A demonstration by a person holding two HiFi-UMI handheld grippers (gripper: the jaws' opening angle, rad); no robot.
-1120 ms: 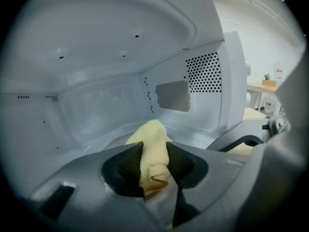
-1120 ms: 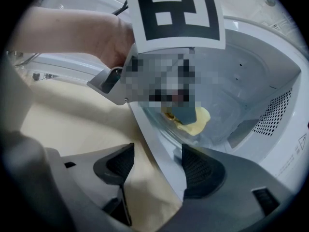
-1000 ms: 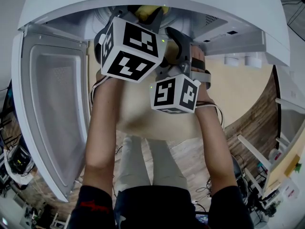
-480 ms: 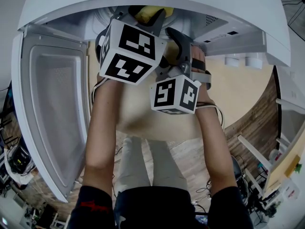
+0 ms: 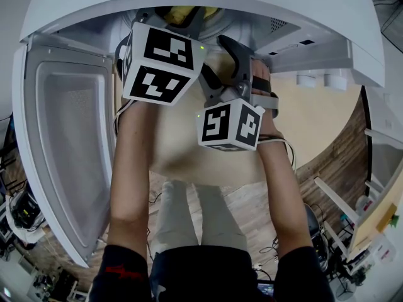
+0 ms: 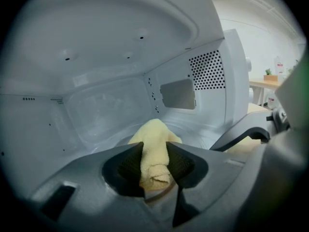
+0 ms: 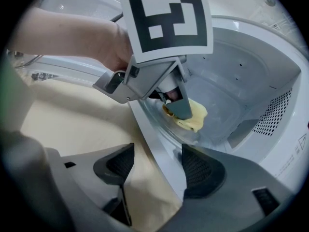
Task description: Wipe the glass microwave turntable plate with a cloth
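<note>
A yellow cloth (image 6: 153, 144) is pinched between the jaws of my left gripper (image 6: 154, 166), inside the white microwave. The right gripper view shows that cloth (image 7: 197, 117) resting on the glass turntable plate (image 7: 159, 134) under the left gripper (image 7: 176, 105). My right gripper (image 7: 157, 166) stands open at the microwave's front. The plate's curved rim runs between its jaws, with a gap on each side. In the head view only a bit of cloth (image 5: 182, 12) shows above the left marker cube (image 5: 158, 61). The right marker cube (image 5: 230, 124) sits lower.
The microwave door (image 5: 69, 137) hangs open at the left. A perforated vent (image 6: 207, 71) is on the cavity's right wall. The microwave stands on a beige counter (image 5: 315, 112). The person's arms and legs fill the lower middle of the head view.
My left gripper has shifted a little to the left and up with the cloth. The right gripper has stayed in place.
</note>
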